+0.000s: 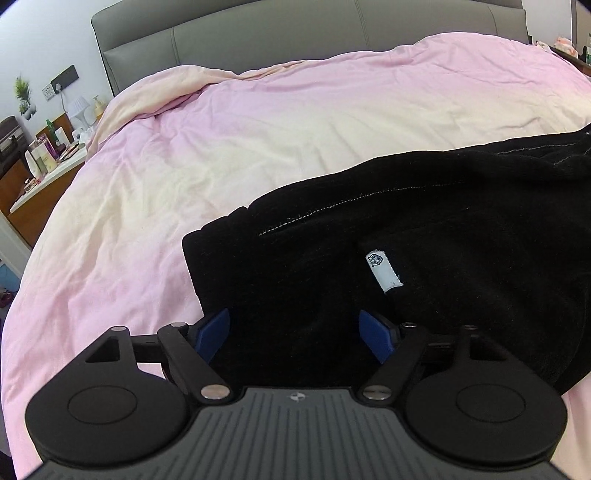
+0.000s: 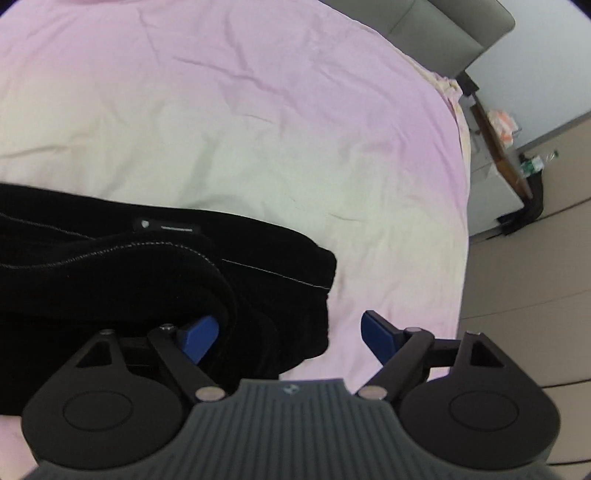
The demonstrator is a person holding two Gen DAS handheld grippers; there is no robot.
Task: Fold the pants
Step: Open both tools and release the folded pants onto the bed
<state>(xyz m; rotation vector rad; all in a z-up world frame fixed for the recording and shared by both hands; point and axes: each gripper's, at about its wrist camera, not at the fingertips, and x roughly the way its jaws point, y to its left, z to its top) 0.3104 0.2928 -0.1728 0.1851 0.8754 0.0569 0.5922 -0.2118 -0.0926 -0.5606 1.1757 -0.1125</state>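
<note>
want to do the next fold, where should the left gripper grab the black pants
Probably the squared end edge of the black pants on the pink duvet, coming in low from the near side: that edge lies flat, just ahead of the open left gripper.

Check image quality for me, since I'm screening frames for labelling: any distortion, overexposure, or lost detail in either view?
Left wrist view: strong fisheye bends the headboard; the duvet is washed out to cream mid-frame; the pants are near-featureless black apart from stitching and a white tag. Right wrist view: same bleaching on the duvet, crushed blacks on the pants, slightly soft throughout.
</note>
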